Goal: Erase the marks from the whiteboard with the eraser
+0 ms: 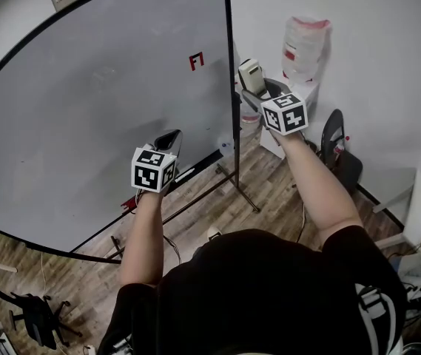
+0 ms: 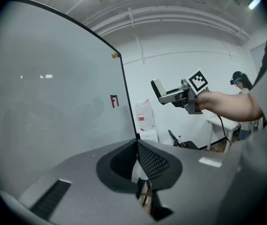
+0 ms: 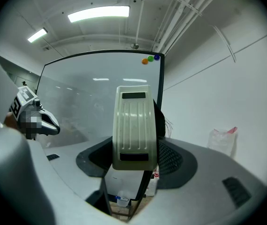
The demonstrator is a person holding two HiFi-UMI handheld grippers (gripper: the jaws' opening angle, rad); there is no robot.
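An office workroom: tall white freestanding whiteboard (image 1: 84, 124) ahead of the jaws, black swivel chair (image 1: 36, 318) behind them, wood-plank flooring (image 1: 217, 205) below, fluorescent strip light (image 3: 98, 13) above.

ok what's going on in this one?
A person stands at the whiteboard with a gripper in each hand. The right gripper is clamped on the cream eraser, held in the air past the board's right edge, not touching it. The left gripper hangs lower, shut and empty. A red mark near the right edge is not yet erased.
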